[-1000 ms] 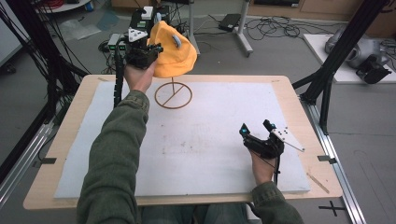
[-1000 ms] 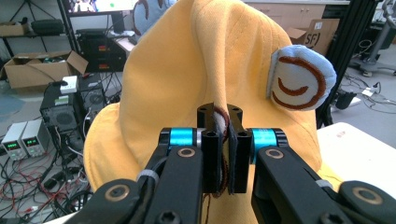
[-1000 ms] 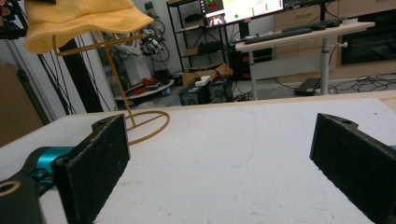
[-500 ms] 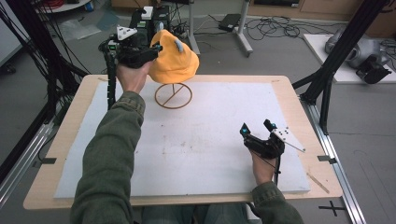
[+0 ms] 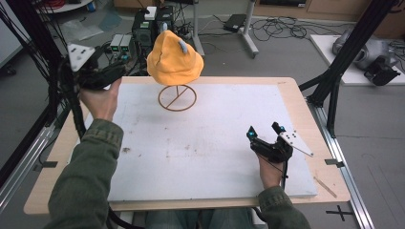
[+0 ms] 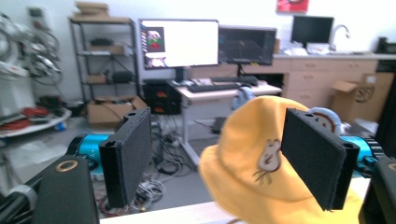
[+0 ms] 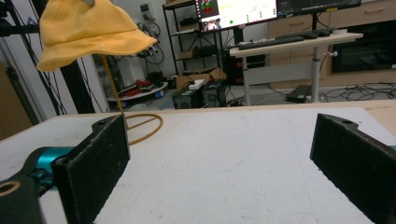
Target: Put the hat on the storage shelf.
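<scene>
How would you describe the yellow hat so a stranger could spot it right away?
Look to the far edge of the white mat on the wooden table. There a thin wire stand with a ring base holds up the yellow bucket hat, the one bright soft thing there.

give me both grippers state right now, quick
Left gripper: open, holding nothing, near the yellow hat.
Right gripper: open, empty, low over the table.

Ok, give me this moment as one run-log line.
hat: on stand | left gripper: open, beside hat | right gripper: open, on table
</scene>
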The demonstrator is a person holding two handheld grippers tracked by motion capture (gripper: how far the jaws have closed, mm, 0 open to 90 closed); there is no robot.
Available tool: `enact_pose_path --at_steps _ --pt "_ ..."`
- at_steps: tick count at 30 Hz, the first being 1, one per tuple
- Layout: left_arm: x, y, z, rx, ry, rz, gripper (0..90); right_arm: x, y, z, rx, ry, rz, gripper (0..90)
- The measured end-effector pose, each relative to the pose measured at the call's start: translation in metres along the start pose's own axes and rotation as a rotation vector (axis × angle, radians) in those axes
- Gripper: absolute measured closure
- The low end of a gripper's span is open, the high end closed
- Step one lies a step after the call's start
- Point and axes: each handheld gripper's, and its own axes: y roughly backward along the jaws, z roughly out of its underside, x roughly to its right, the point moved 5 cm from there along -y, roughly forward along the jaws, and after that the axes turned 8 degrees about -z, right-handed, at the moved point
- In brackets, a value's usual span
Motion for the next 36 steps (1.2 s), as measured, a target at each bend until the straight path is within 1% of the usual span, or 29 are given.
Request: enact_pose_path --at_steps 3,5,7,9,10,11,12,13,14,17,18,20,21,23,24,26,29,30,31,36 --pt "-0.013 0.023 0.005 0.037 0.002 -0.038 24.1 0.002 0.001 0.0 0.0 0.003 0.01 4.4" --pt "-0.02 0.038 0.013 0.041 0.01 -0.055 23.8 0.002 0.001 0.0 0.001 0.004 0.011 4.3" --pt "-0.024 0.048 0.024 0.032 0.017 -0.075 23.8 0.003 0.001 0.0 0.0 0.007 0.016 4.3" --pt "-0.028 0.058 0.039 0.02 0.014 -0.092 23.8 0.004 0.001 0.001 -0.006 0.015 0.02 4.3" --pt "-0.03 0.064 0.051 0.009 0.018 -0.103 23.8 0.004 0.001 0.001 -0.003 0.017 0.023 4.3" --pt "-0.031 0.067 0.059 -0.002 0.024 -0.109 23.8 0.004 0.002 0.001 -0.006 0.018 0.025 4.3" --pt "-0.032 0.071 0.069 -0.013 0.034 -0.12 23.8 0.004 0.002 0.001 -0.005 0.019 0.026 4.3" --pt "-0.033 0.075 0.083 -0.027 0.049 -0.137 23.7 0.004 0.003 0.001 -0.005 0.02 0.027 4.3" --pt "-0.034 0.079 0.094 -0.034 0.063 -0.144 23.8 0.003 0.004 0.001 -0.005 0.027 0.031 4.3" --pt "-0.031 0.087 0.124 -0.067 0.08 -0.159 23.8 0.005 0.007 0.002 -0.005 0.03 0.04 4.3" --pt "-0.03 0.089 0.132 -0.073 0.082 -0.164 23.8 0.006 0.008 0.002 -0.005 0.032 0.041 4.3" --pt "-0.028 0.092 0.143 -0.086 0.079 -0.166 23.8 0.008 0.01 0.001 0.0 0.027 0.049 4.3" --pt "-0.026 0.093 0.147 -0.095 0.073 -0.166 23.8 0.01 0.012 0.002 0.001 0.01 0.055 4.3" --pt "-0.024 0.094 0.154 -0.113 0.059 -0.158 23.8 0.011 0.014 0.001 0.005 0.005 0.056 4.3" --pt "-0.022 0.095 0.157 -0.121 0.046 -0.153 23.8 0.012 0.015 0.002 0.004 0.0 0.057 4.3" --pt "-0.022 0.095 0.16 -0.126 0.034 -0.157 23.8 0.013 0.016 0.002 0.003 -0.002 0.062 4.3" --pt "-0.024 0.096 0.163 -0.133 0.037 -0.168 23.8 0.012 0.017 0.004 -0.007 0.004 0.065 4.3" --pt "-0.024 0.096 0.164 -0.132 0.034 -0.169 23.8 0.012 0.017 0.004 -0.01 0.024 0.066 4.3" --pt "-0.025 0.097 0.165 -0.135 0.027 -0.173 23.8 0.012 0.017 0.004 -0.01 0.024 0.066 4.3" --pt "-0.024 0.096 0.168 -0.149 0.024 -0.174 23.8 0.012 0.018 0.005 -0.019 0.016 0.061 4.3"
